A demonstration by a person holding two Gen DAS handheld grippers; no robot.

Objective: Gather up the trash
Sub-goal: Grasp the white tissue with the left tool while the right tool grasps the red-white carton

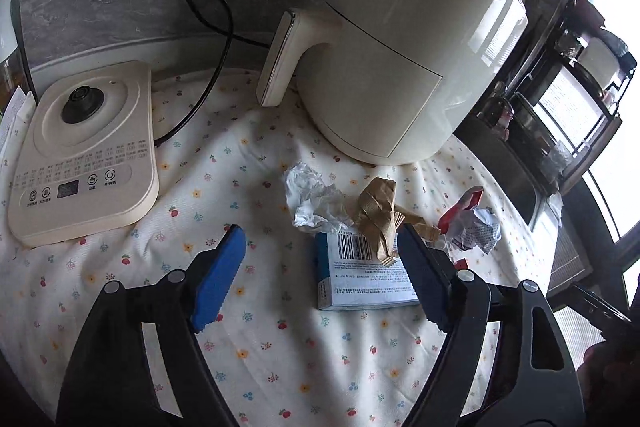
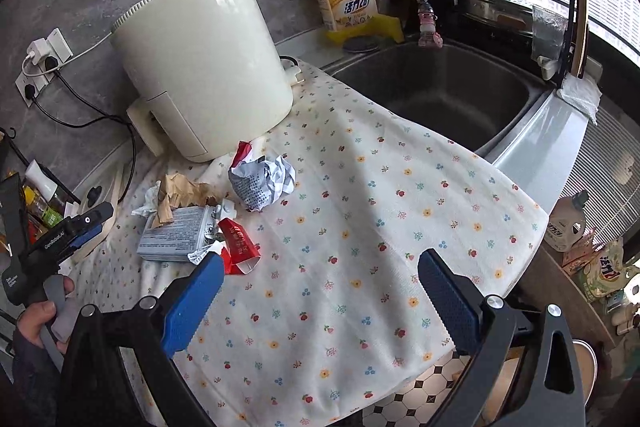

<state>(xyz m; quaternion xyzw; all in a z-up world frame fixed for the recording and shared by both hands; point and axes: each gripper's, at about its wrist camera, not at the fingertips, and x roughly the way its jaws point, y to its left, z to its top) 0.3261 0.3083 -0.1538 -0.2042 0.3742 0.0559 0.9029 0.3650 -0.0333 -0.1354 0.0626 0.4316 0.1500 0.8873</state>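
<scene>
- Left wrist view: left gripper (image 1: pixel 320 267) hangs spread wide over the floral cloth (image 1: pixel 280 347), nothing pinched; the printed box (image 1: pixel 368 279) sits just inside its right finger.
- Trash pile sits near the cream air fryer (image 1: pixel 404 67): white tissue (image 1: pixel 308 199), brown paper (image 1: pixel 376 215), crumpled wrapper (image 1: pixel 476 231).
- I'd shift right, centre on the box, then squeeze.
- Right gripper (image 2: pixel 320 291) is released too, empty, red wrapper (image 2: pixel 238 243) by its left finger.

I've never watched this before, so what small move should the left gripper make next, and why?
Probably ease the left gripper forward and close on the small barcoded box. Its jaws stand open with nothing pressed between them, and the box lies nearest, with the crumpled brown paper resting on its far end.
</scene>
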